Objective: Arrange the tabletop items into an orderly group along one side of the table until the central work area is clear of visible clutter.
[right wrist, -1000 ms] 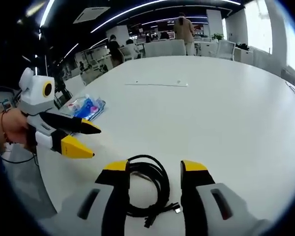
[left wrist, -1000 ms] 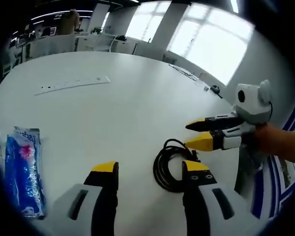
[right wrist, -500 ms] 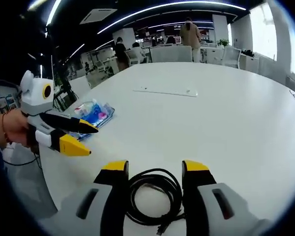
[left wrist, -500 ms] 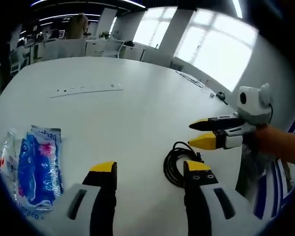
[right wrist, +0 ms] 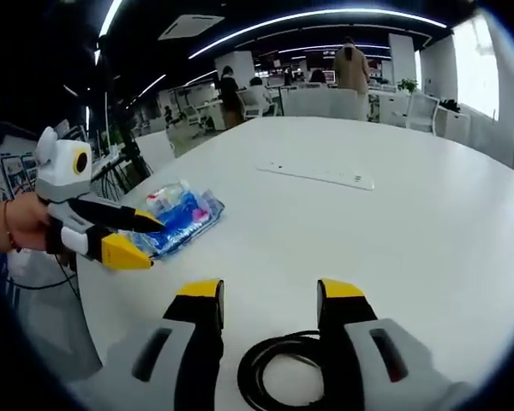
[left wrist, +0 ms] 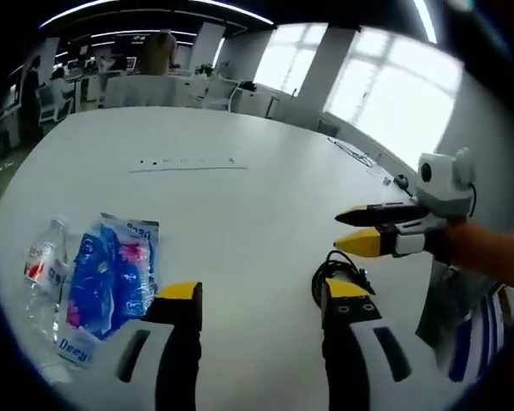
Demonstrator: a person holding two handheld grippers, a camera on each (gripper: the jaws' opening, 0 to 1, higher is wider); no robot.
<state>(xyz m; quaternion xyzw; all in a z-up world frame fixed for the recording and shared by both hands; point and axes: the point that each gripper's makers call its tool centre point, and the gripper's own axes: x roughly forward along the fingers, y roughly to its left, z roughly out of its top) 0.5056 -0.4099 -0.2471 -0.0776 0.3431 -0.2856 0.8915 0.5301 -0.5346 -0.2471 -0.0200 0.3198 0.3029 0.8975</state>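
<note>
Table (right wrist: pixel 428 214) mid open; cable (right wrist: pixel 278 377) btwn right fingers (right wrist: pixel 201 300).

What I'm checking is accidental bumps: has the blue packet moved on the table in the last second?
No. The blue packet lies as before relative to the white power strip; both shifted together in the picture, so the camera moved.

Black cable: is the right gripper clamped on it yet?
No. In the right gripper view the right gripper stands open, and the black cable lies coiled on the white table between and below its jaws.
</note>
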